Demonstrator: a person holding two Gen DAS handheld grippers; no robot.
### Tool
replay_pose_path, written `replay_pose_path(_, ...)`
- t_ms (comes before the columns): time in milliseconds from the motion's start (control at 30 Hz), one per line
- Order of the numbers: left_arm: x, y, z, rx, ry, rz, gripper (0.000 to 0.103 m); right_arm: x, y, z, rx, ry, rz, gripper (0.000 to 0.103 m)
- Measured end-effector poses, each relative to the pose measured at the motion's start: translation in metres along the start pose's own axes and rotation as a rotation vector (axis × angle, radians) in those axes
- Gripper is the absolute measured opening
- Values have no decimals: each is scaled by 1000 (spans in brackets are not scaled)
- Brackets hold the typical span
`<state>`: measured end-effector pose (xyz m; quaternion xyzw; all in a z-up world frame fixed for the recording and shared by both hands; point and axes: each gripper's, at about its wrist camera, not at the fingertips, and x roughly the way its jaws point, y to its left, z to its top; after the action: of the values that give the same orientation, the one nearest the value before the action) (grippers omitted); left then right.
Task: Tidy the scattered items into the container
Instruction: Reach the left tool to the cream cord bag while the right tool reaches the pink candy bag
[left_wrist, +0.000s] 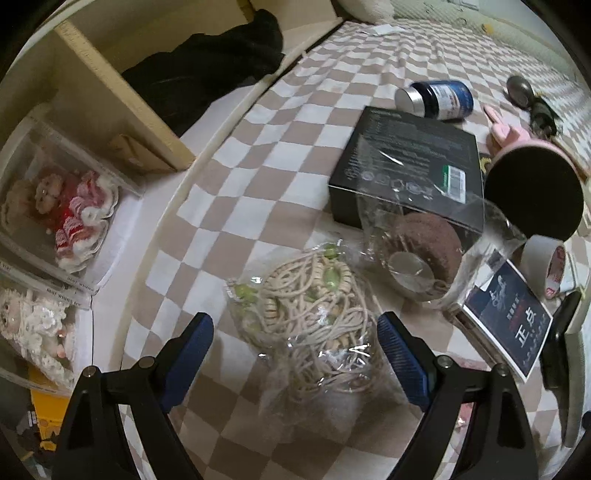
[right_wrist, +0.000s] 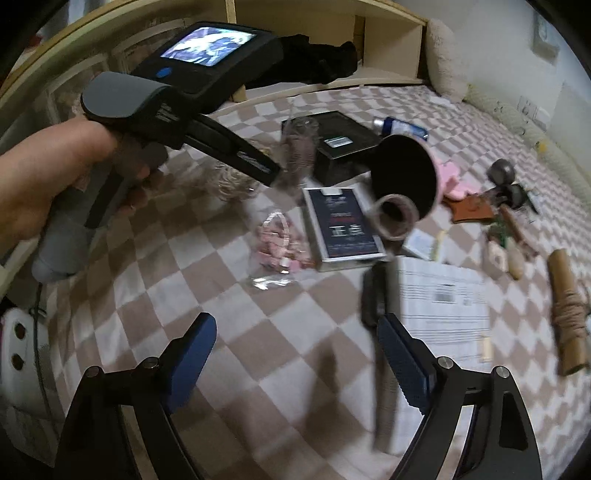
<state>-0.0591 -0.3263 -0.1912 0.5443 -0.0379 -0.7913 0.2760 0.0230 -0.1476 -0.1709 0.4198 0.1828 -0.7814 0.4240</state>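
My left gripper is open, its jaws on either side of a clear bag of beige cord with green beads on the checkered bedcover. Beyond lie a bagged brown ring, a black box, a blue bottle, a dark booklet, a tape roll and a pink container lying on its side with a dark opening. My right gripper is open and empty above the bedcover. The right wrist view shows the left gripper's body, the pink container and a bag of pink pieces.
A black brush, a printed sheet, a twine-wrapped roll and small tools lie to the right. A wooden shelf with black cloth and boxed dolls lines the bed's left side.
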Motion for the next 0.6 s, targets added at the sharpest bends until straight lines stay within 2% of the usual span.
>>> replay_pose_path(133, 7, -5, 1, 4, 12, -9, 91, 11, 5, 0, -12, -7, 30, 89)
replay_pose_path(300, 8, -5, 5, -36, 3, -103, 91, 24, 0, 6, 17, -1, 66, 89)
replay_pose_path(433, 10, -9, 6, -13, 4, -104, 91, 32, -7, 16, 51, -9, 106, 89)
replay_pose_path(500, 13, -12, 5, 10, 13, -83, 91, 37, -11, 22, 68, -10, 127, 84)
replay_pose_path(533, 14, -13, 4, 24, 18, -71, 91, 41, -12, 25, 73, -2, 139, 72)
replay_pose_path(567, 15, -13, 3, 34, 21, -66, 91, 45, -11, 28, 74, 9, 144, 66)
replay_pose_path(600, 14, -13, 3, 35, 21, -65, 91, 48, -10, 29, 70, 14, 142, 66)
